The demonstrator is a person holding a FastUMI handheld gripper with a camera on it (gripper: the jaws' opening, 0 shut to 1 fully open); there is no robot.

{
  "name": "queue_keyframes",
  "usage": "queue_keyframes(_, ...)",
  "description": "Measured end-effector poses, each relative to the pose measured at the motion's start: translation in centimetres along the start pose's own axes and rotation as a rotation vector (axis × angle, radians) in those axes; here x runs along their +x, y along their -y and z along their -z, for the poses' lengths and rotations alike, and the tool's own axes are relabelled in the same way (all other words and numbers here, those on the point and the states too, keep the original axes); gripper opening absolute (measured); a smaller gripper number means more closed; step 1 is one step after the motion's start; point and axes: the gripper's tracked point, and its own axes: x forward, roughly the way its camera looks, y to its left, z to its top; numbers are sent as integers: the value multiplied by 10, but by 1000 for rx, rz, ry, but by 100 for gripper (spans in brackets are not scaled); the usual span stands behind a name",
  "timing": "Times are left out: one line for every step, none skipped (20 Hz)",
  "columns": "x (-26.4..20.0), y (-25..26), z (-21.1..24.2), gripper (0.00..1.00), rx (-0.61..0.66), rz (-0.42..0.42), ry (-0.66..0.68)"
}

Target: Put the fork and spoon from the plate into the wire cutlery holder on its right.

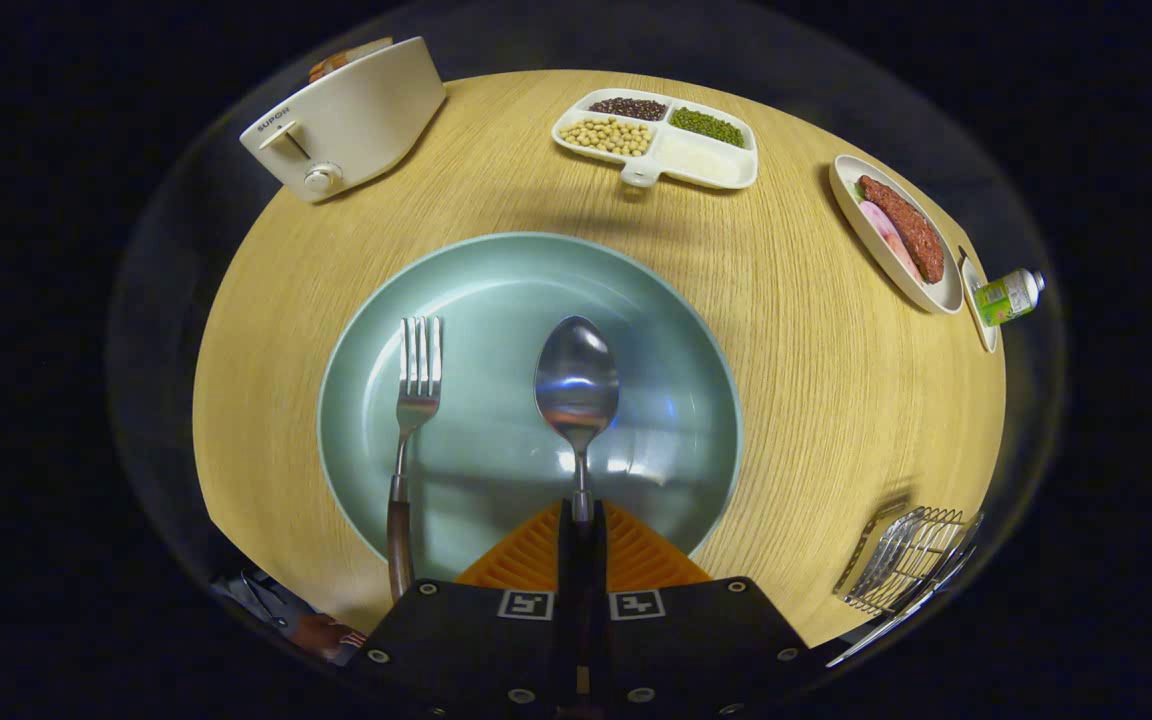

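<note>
1. The gripper (582,525) has its two fingers pressed together on the handle of the polished steel spoon (576,385), pinching it just behind the neck.
2. The spoon's bowl points to 12 o'clock from the fingertips and sits over the middle of the round pale-green plate (496,280).
3. The steel fork with a dark wooden handle (406,440) lies on the same plate at 10 o'clock from the fingertips, tines toward 12 o'clock, handle end over the plate's near rim.
4. The plate rests on the round light-wood table (816,380).
5. The silver wire cutlery holder (911,560) stands at 3 o'clock, near the table edge, well apart from the plate.
6. Beyond the plate: a cream toaster (346,120) at 11 o'clock, a white divided tray of beans (658,138) at 12 o'clock, a white oval dish of meat (896,235) at 2 o'clock.
</note>
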Motion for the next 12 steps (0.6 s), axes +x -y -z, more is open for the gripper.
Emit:
queue_keyframes(-5,2,-3,6,1,-6,20)
queue_keyframes(-13,6,-4,5,0,-8,42)
queue_keyframes(-21,8,-7,5,5,-17,68)
queue_keyframes(-30,11,-9,5,14,-25,93)
queue_keyframes(-41,16,-9,5,20,-29,114)
queue_keyframes(-51,22,-11,5,28,-30,140)
queue_keyframes(-62,27,-11,5,35,-32,162)
queue_keyframes(-73,35,-12,5,44,-32,183)
queue_keyframes(-85,43,-11,5,50,-31,201)
queue_keyframes(-95,52,-11,5,60,-26,221)
queue_keyframes(-106,62,-9,5,68,-21,236)
queue_keyframes(-115,72,-8,5,81,-14,253)
